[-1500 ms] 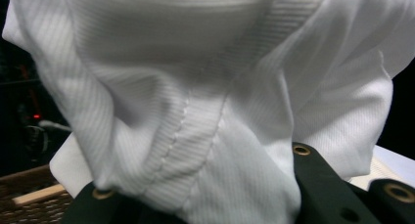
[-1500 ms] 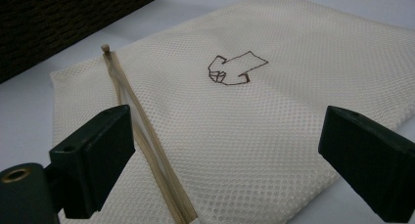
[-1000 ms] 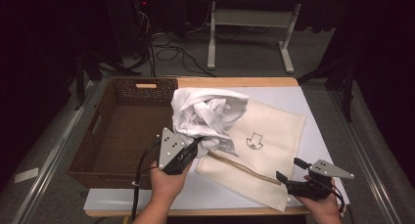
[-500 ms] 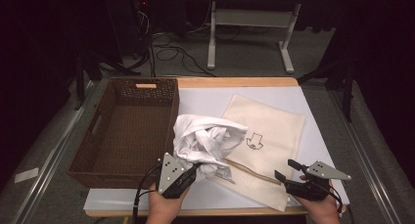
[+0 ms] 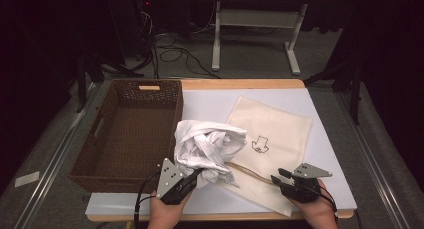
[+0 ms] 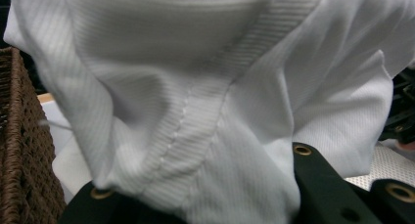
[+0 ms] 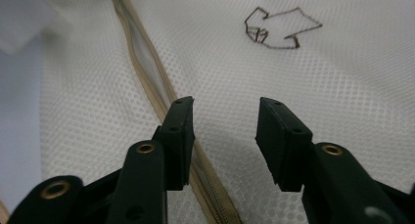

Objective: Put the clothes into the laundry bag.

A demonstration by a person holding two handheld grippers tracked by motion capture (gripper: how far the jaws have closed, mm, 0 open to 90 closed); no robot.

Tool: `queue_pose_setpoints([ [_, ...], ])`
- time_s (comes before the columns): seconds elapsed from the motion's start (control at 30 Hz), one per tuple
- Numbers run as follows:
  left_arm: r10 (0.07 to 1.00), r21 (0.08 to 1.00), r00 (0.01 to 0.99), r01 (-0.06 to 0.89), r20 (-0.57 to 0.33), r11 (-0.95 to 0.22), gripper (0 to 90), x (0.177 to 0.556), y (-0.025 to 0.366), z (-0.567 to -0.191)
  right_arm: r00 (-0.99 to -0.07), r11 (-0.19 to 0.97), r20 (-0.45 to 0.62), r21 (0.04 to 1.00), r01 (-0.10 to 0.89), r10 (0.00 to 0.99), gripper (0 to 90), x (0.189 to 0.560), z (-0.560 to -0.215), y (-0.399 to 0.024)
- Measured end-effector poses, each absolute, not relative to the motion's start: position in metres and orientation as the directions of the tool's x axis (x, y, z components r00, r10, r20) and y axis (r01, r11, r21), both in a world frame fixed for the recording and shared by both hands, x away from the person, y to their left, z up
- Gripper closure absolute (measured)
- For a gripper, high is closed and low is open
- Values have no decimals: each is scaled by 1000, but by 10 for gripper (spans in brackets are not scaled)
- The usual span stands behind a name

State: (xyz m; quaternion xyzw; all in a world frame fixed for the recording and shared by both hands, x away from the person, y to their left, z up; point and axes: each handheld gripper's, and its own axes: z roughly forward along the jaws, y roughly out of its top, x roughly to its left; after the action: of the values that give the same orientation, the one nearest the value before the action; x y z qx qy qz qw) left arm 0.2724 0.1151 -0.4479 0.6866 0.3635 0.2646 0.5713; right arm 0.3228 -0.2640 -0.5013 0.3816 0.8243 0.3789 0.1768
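Observation:
A crumpled white ribbed garment (image 5: 210,146) hangs from my left gripper (image 5: 192,176), which is shut on its lower folds. Up close, the garment (image 6: 195,87) covers the jaws. It rests partly on the left edge of a cream mesh bag (image 5: 272,129) lying flat on the mat. The bag bears a brown arrow drawing (image 7: 281,31) and a tan zipper (image 7: 147,72). My right gripper (image 7: 222,136) sits low over the bag's near corner, its left jaw right beside the zipper. Its jaws have just been closing, but a gap still shows and nothing is pinched between them.
A brown wicker basket (image 5: 130,144) stands at the left, its wall (image 6: 19,150) close beside the garment. A white mat (image 5: 210,104) covers the wooden table. Cables and a metal stand lie on the floor beyond the far edge.
The left gripper has lowered the garment toward the table's near side. The right gripper has slid left onto the bag by the zipper, and its jaws have narrowed.

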Motion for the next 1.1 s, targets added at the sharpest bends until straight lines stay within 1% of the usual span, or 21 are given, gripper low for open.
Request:
queue_pose_setpoints([
  [0.1,805,977,591,198,-56,-78,753,273,117,-448,-658,455,-5,726,515,753,662,327,-508,-262],
  [0.23,809,977,584,203,-67,-66,753,273,119,-447,-669,468,-5,719,515,743,656,328,-509,-259],
  [0.37,811,977,580,203,-70,-62,753,273,120,-447,-689,494,-11,706,508,725,626,330,-509,-253],
  [0.5,811,977,581,203,-66,-65,753,273,120,-447,-702,534,-58,694,482,710,631,333,-509,-242],
  [0.7,811,976,582,207,-67,-68,753,274,119,-447,-720,561,-74,684,466,690,634,339,-509,-231],
  [1.1,811,976,581,209,-67,-69,753,273,119,-447,-749,586,-80,678,443,658,697,350,-509,-210],
])
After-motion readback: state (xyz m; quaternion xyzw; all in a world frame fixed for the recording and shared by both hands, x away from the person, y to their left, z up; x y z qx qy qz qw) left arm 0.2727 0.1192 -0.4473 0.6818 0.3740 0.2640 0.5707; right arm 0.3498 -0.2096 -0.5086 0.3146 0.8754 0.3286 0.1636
